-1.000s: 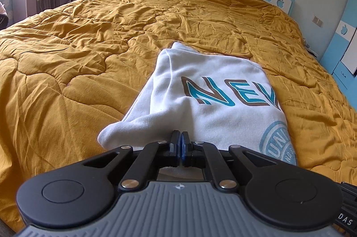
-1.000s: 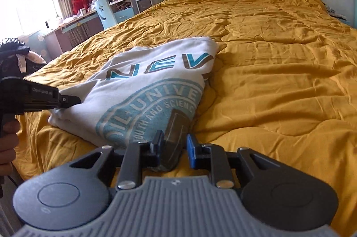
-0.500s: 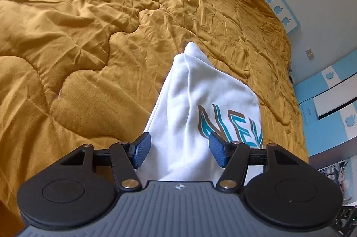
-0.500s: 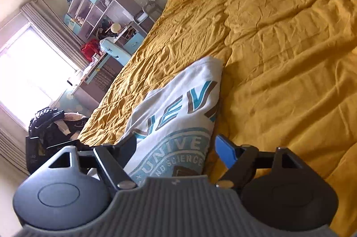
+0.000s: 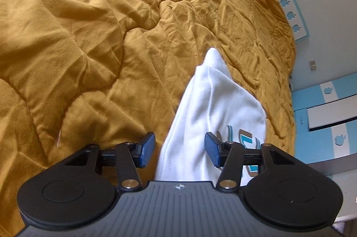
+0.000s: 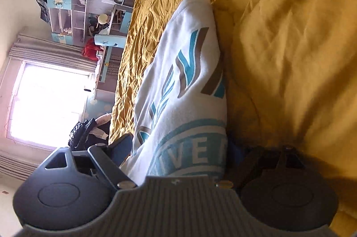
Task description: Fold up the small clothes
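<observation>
On mustard quilt [image 5: 89, 36], folded white shirt [image 5: 214, 107], both grippers spread wide

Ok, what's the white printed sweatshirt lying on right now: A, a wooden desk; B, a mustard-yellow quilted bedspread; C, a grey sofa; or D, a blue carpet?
B: the white printed sweatshirt rests on the wrinkled mustard-yellow quilted bedspread, which surrounds it in both wrist views, with the open left gripper straddling its near edge.
</observation>
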Tool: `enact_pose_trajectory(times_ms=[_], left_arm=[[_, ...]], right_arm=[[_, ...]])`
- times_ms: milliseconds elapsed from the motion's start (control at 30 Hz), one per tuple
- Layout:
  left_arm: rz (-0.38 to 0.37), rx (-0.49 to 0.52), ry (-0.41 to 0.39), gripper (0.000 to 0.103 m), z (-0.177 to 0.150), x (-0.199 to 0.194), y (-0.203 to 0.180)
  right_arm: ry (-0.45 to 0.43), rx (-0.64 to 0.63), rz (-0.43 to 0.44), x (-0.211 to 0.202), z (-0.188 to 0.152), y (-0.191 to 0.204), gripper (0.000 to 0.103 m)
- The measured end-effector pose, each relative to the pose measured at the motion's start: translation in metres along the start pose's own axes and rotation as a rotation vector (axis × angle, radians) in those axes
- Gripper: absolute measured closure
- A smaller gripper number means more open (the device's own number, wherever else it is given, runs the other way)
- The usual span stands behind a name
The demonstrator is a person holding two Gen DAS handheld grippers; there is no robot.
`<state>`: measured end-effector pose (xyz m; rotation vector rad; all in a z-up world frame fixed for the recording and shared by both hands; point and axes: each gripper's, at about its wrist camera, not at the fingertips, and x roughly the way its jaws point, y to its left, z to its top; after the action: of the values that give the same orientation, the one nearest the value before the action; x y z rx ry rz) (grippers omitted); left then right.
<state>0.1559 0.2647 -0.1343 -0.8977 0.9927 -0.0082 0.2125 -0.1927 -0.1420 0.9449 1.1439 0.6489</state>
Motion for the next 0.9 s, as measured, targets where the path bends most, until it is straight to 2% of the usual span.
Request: enact_pose_trajectory(times_ms=[67, 133, 200, 233, 267, 300, 333, 400, 500, 667, 833, 900], left_arm=[[0.030, 0.063, 0.004, 0.037, -0.002, 0.003, -0.010], [0.076, 0.157, 0.040, 0.032, -0.004, 0.015, -0.020], [0.064, 0.169, 0.064, 0.032, -0.005, 0.030, -0.020], [0.029, 0.146, 0.063, 0.039, -0.005, 0.033, -0.018], [-0.036, 0.120, 0.096, 0.055, -0.005, 0.037, -0.017], [-0.104, 0.101, 0.153, 0.059, -0.006, 0.043, -0.016], [-0.119, 0.094, 0.159, 0.064, -0.008, 0.044, -0.017], [-0.072, 0.152, 0.126, 0.071, -0.016, 0.040, -0.031], [-0.011, 0.226, 0.071, 0.078, -0.027, 0.033, -0.054], [0.108, 0.401, 0.001, 0.080, -0.045, 0.017, -0.109], [0.097, 0.511, -0.016, 0.080, -0.068, 0.015, -0.165], [0.058, 0.530, -0.022, 0.080, -0.076, 0.020, -0.187]], right_arm=[[0.023, -0.012, -0.003, 0.009, 0.001, 0.000, 0.020], [0.040, -0.022, 0.005, 0.014, 0.003, 0.002, 0.020], [0.049, -0.029, 0.021, 0.018, 0.005, 0.001, 0.022], [0.049, -0.035, 0.015, 0.019, 0.005, 0.001, 0.026], [0.050, -0.045, -0.008, 0.020, 0.005, 0.002, 0.040], [0.050, -0.057, -0.034, 0.020, 0.004, 0.004, 0.053], [0.048, -0.071, -0.055, 0.021, 0.004, 0.004, 0.054], [0.038, -0.112, -0.069, 0.018, 0.002, 0.011, 0.063], [0.006, -0.214, -0.127, 0.013, -0.002, 0.030, 0.070], [-0.012, -0.359, -0.196, -0.003, 0.000, 0.069, 0.072], [-0.074, -0.421, -0.223, -0.049, 0.023, 0.090, 0.072], [-0.086, -0.427, -0.227, -0.073, 0.036, 0.091, 0.072]])
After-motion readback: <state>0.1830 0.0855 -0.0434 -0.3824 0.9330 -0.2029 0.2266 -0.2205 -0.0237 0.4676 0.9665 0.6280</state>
